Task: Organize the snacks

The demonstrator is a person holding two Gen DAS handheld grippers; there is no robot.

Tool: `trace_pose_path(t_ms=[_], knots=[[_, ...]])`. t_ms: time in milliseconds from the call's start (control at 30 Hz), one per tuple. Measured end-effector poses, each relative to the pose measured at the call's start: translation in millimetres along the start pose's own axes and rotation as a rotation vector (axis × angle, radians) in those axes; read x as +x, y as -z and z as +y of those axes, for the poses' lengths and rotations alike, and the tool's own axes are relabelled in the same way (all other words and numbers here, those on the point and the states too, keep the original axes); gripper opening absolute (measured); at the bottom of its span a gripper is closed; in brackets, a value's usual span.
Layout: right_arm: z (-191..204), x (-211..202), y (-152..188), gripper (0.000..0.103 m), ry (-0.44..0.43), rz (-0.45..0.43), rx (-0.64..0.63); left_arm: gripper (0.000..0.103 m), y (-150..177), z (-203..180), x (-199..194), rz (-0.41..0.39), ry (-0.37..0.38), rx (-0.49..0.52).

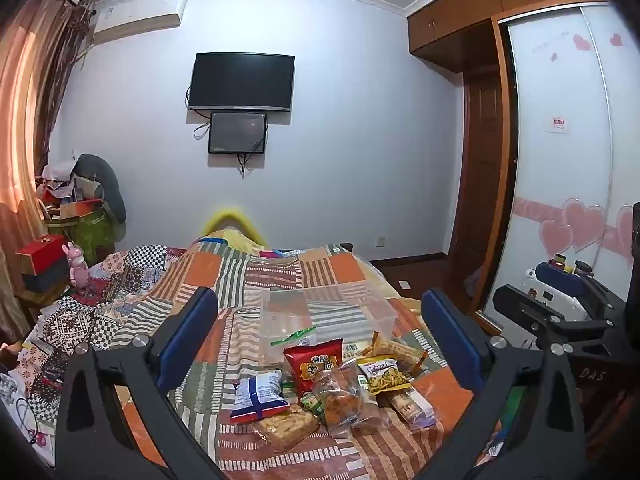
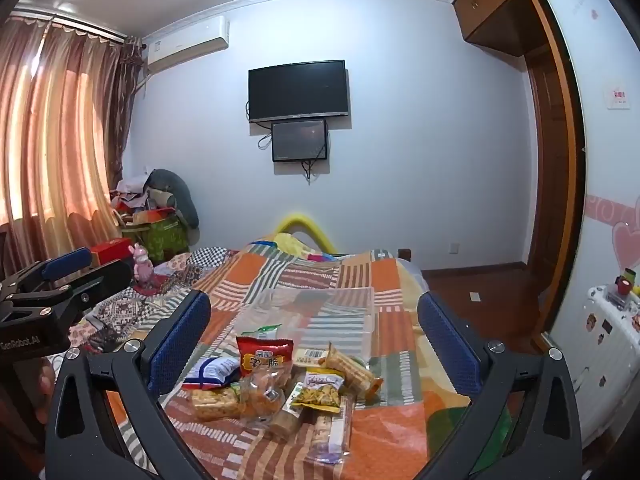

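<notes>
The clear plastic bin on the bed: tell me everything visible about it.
The clear plastic bin is a transparent, rectangular, open-topped container with no lid visible. It sits upright on the patchwork bedspread, just beyond the snack pile. It looks empty; the quilt pattern shows through its walls. Neither gripper touches it.
</notes>
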State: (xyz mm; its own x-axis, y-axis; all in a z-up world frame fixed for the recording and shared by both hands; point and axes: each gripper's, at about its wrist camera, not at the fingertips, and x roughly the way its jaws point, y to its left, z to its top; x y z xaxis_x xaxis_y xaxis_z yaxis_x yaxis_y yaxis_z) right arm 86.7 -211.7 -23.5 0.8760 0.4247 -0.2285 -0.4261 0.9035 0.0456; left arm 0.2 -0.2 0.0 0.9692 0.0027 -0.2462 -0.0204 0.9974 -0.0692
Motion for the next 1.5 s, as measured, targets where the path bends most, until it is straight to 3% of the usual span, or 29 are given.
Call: trace_pose_path(t_ms=[1500], knots=[[3.6, -2.5, -1.3, 0.103, 0.005, 0.001, -0.004, 0.103, 1.9, 0.6, -2.4, -0.005, -0.003, -0.002]])
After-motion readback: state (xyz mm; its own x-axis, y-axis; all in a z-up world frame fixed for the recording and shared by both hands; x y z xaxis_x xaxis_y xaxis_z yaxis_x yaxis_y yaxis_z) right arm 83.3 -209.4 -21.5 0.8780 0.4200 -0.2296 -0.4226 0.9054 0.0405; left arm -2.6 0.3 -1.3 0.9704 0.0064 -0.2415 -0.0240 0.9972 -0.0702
